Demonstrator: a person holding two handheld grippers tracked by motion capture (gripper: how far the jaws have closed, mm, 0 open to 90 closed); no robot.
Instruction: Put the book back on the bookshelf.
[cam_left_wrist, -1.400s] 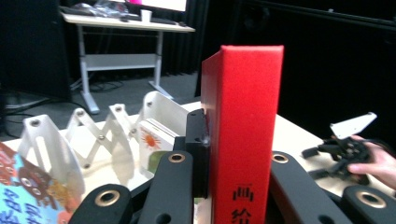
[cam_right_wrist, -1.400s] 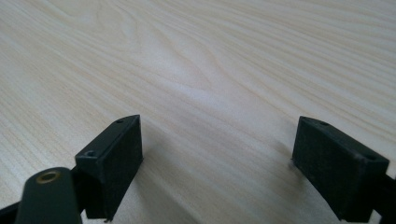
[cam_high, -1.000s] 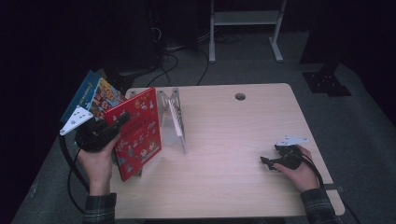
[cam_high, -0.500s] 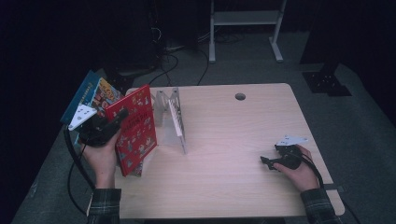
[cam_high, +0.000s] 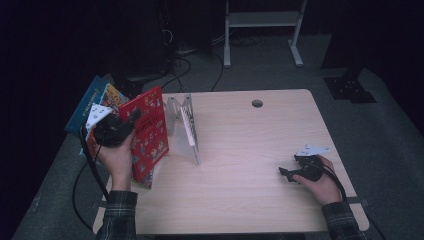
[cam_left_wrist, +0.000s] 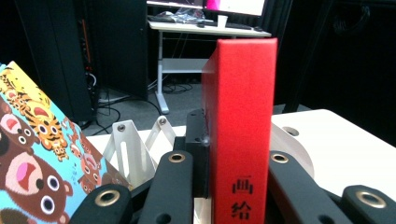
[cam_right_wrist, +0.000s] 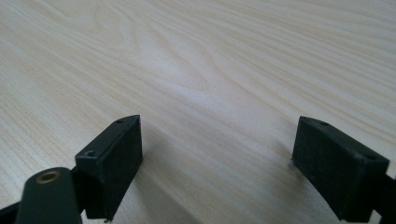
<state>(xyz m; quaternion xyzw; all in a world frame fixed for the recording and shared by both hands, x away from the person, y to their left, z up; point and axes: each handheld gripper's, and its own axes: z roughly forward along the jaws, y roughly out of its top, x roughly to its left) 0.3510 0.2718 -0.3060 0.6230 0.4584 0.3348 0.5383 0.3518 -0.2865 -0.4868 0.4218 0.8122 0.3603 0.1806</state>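
At table's left edge, left gripper (cam_high: 131, 120) jaws clamping one red book (cam_high: 149, 134), right gripper (cam_high: 286, 172) jaws apart, perhaps two books (cam_high: 97, 97) behind.

Dim lab or studio, black curtains, wooden table (cam_high: 250, 165), cables (cam_high: 185, 65) on floor, background desk (cam_left_wrist: 205, 29)

1. The red book (cam_high: 148, 135) is a thin hardback with a bright red cover crowded with small colourful cartoon pictures.
2. It is closed and stands upright on edge, tilted a little, at the left edge of the table (cam_high: 250, 165), its front cover turned toward the table's middle.
3. In the left gripper view its plain red spine (cam_left_wrist: 240, 126) rises straight up between the two black jaws, which clamp it from both sides; dark Chinese characters are printed low on the spine.
4. It is just left of the metal book stand (cam_high: 185, 125), apart from it.
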